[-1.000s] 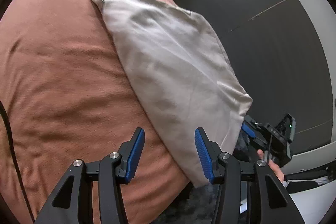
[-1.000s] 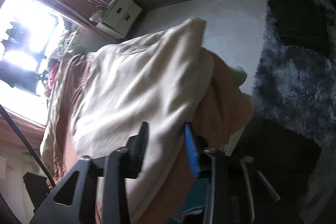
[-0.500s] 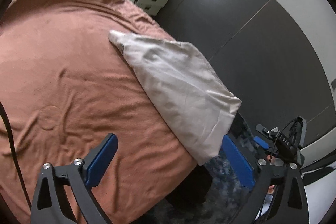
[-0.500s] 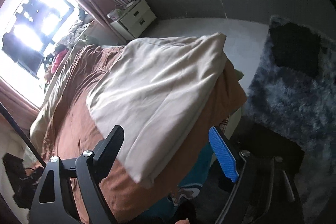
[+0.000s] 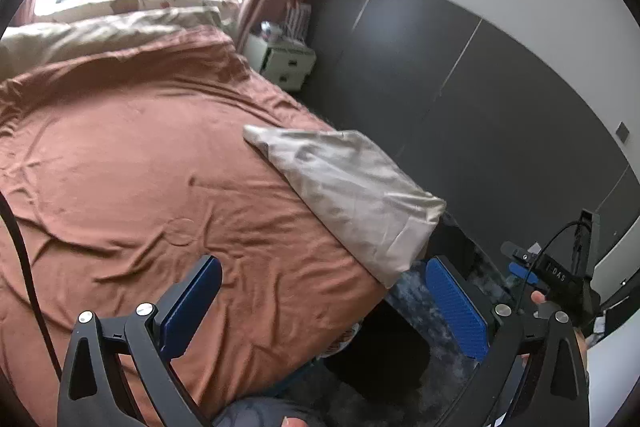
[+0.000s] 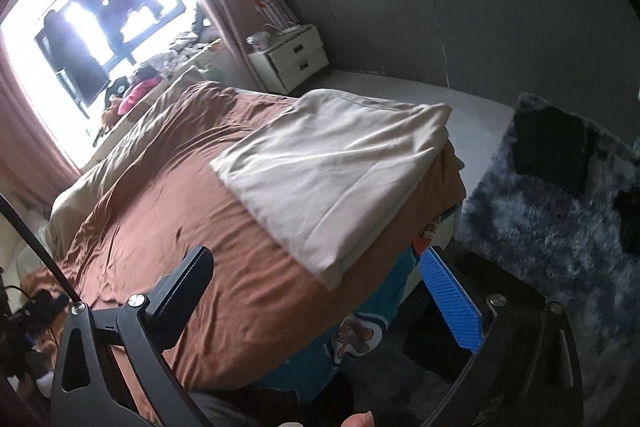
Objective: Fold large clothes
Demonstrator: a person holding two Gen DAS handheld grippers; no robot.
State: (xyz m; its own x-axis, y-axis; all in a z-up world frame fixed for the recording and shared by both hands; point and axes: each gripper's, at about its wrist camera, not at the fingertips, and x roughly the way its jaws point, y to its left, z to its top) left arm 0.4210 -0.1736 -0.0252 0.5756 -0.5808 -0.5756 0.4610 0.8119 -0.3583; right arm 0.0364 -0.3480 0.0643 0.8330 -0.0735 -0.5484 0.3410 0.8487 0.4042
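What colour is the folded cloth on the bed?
Cream folded cloth, clearest in the right wrist view.

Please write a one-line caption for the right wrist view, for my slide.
Right gripper, fingers open and empty, above a folded beige cloth at the corner of the brown bedspread.

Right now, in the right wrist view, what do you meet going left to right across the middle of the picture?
Bright window → brown bedspread → folded cream cloth → shaggy grey rug.
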